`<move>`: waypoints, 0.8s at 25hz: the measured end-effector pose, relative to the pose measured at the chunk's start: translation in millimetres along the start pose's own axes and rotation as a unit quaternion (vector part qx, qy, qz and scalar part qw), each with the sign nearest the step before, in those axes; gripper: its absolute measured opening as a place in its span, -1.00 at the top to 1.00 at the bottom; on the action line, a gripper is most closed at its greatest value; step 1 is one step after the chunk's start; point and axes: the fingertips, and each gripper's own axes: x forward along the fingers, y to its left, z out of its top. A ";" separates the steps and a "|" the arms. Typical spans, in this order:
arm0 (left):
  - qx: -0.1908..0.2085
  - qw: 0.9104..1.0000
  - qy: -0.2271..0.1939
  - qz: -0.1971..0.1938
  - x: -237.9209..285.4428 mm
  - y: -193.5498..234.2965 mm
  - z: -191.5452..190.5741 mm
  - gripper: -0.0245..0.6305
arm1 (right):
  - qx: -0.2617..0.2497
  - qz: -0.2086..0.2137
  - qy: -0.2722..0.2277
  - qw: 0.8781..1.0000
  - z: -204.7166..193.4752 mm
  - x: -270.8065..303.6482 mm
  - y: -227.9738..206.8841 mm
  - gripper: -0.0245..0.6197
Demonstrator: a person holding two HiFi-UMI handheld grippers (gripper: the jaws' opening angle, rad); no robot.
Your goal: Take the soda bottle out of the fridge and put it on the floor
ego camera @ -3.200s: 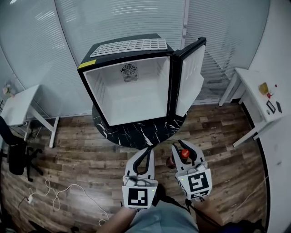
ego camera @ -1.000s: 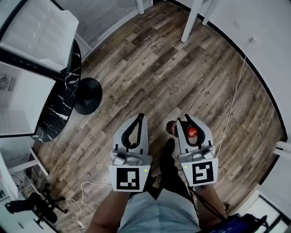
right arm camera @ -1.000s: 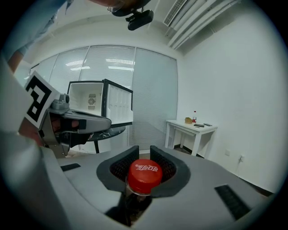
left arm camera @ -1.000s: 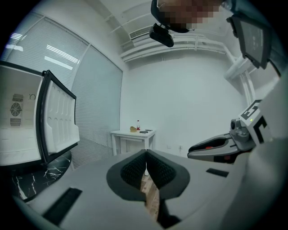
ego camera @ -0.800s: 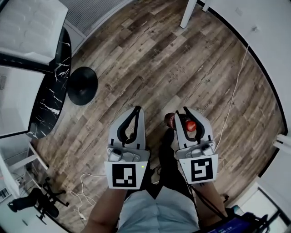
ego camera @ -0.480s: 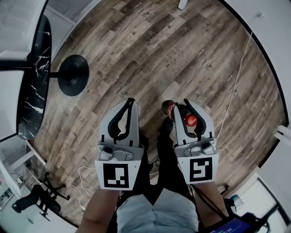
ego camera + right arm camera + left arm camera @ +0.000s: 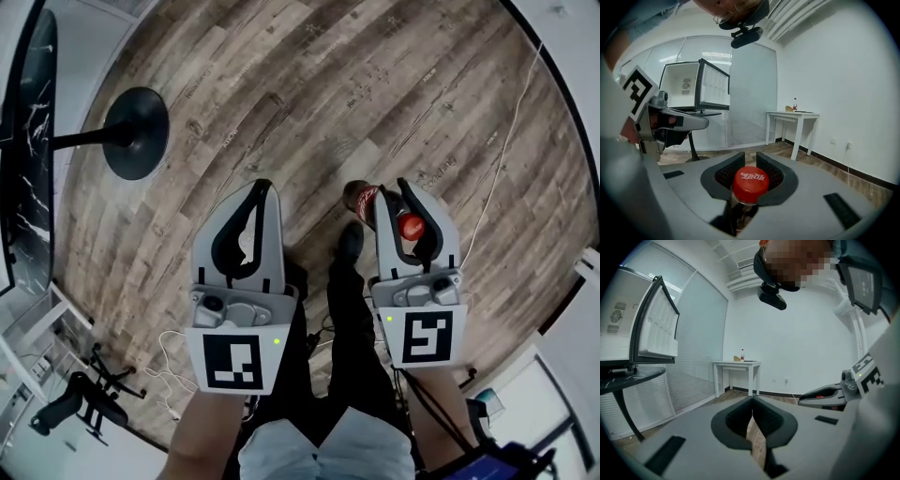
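Head view, straight down my own front: the two marker cubes (image 7: 234, 364) are sitting nearest me, with the left gripper (image 7: 262, 186) and right gripper (image 7: 394, 190) reaching forward side by side and apart, and my dark shoe (image 7: 350, 242) is showing between them. Left jaws are lying closed tip to tip and gripping nothing; in the left gripper view only a sliver of boards is showing through the slit lower down. Right jaws are clamping the soda bottle (image 7: 364, 200) by the neck, just under its red cap (image 7: 751, 182), and are standing part open around it. The dark bottle body is hanging below the jaws over the wooden floor (image 7: 309, 94); whether its base is touching the boards, I cannot tell. A white cable (image 7: 497, 178) is trailing across the floor off to my right, passing near the right gripper. Further out on my left, a round black pedestal base (image 7: 136, 145) is resting on the boards, its stem running to a black marbled tabletop (image 7: 28, 141) at the frame edge. In the right gripper view, the fridge (image 7: 682, 86) is standing on that tabletop, well apart from the bottle, its door (image 7: 715, 89) hanging open and its white interior facing the room. Farthest off, against the white wall, a white table (image 7: 794, 117) is carrying a small bottle (image 7: 795, 105).
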 end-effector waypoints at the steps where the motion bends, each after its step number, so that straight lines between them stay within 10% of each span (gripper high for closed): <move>1: 0.001 1.000 0.002 -0.001 3.2 0.5 -6.9 0.87 | 0.001 -0.001 0.002 1.000 -7.7 3.2 -0.5 0.64; 20: 0.020 0.999 0.028 -0.022 46.7 4.5 -147.6 0.87 | 0.004 -0.013 0.033 0.999 -157.7 50.4 -4.0 0.64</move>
